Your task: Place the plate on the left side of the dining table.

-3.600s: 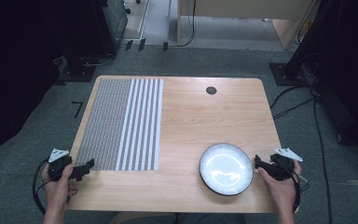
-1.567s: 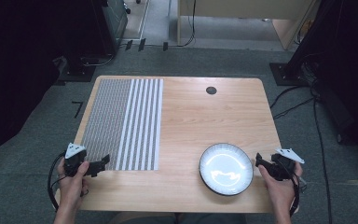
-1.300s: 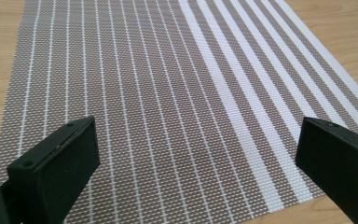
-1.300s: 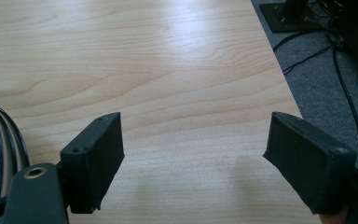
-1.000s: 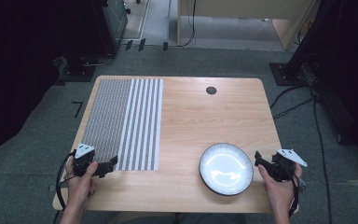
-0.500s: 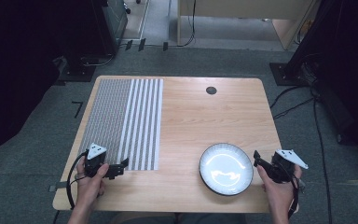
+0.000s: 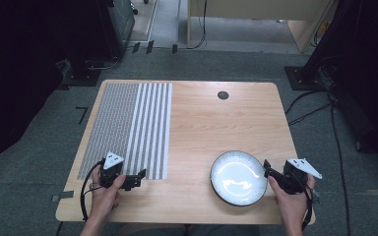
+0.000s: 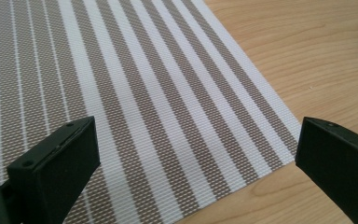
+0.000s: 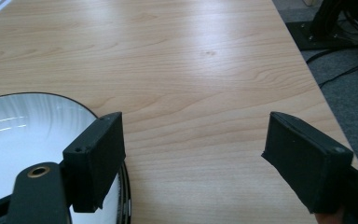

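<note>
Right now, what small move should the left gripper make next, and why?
Probably ease the left gripper down and forward onto the near right corner of the striped mat. Its jaws stand wide open straddling that corner, above the mat, holding nothing. The right gripper, also open, waits beside the plate.
</note>
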Motion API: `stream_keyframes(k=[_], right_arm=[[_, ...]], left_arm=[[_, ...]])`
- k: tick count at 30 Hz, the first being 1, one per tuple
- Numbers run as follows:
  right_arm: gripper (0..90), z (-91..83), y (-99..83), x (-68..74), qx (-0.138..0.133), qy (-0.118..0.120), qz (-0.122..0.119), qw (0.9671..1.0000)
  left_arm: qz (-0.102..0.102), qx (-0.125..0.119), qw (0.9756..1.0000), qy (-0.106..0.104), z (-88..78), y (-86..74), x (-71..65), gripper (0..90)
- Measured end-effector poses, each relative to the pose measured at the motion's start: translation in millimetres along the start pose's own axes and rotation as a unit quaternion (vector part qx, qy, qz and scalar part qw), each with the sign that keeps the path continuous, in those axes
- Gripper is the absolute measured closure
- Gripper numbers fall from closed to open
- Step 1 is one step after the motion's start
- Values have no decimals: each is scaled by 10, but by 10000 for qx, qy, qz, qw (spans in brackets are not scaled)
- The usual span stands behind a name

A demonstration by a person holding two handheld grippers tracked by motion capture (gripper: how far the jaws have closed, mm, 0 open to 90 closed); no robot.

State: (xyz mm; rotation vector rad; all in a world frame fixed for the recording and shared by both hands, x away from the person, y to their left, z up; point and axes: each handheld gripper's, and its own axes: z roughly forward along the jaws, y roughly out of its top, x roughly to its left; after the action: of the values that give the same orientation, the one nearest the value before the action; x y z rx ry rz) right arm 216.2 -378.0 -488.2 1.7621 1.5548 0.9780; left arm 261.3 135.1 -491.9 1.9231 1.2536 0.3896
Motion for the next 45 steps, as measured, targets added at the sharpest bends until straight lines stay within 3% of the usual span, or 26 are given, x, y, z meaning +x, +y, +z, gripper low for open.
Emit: stream_keyframes(k=[17, 24, 30, 34, 37, 42, 45], right_arm=[[178, -19, -75, 148, 40, 272, -226, 9994], [188, 0, -111, 217, 149, 411, -355, 9984], [298, -13, -115, 201, 98, 403, -281, 9987], [415, -1, -142, 192, 210, 626, -231, 9976], [454, -4, -151, 194, 207, 646, -269, 9973], [600, -32, -171, 156, 47, 746, 4, 9972], [628, -41, -167, 154, 89, 810, 58, 9967]], left_arm=[[199, 79, 9990, -395, 195, 31, -432, 0], [261, 141, 9975, -638, 344, 70, -669, 0], [306, 96, 9963, -797, 426, 119, -870, 0], [339, 88, 9957, -859, 464, 141, -977, 0], [327, 77, 9951, -929, 503, 158, -1056, 0], [420, 38, 9938, -1030, 545, 213, -1209, 0], [459, 32, 9930, -1085, 580, 249, -1327, 3]])
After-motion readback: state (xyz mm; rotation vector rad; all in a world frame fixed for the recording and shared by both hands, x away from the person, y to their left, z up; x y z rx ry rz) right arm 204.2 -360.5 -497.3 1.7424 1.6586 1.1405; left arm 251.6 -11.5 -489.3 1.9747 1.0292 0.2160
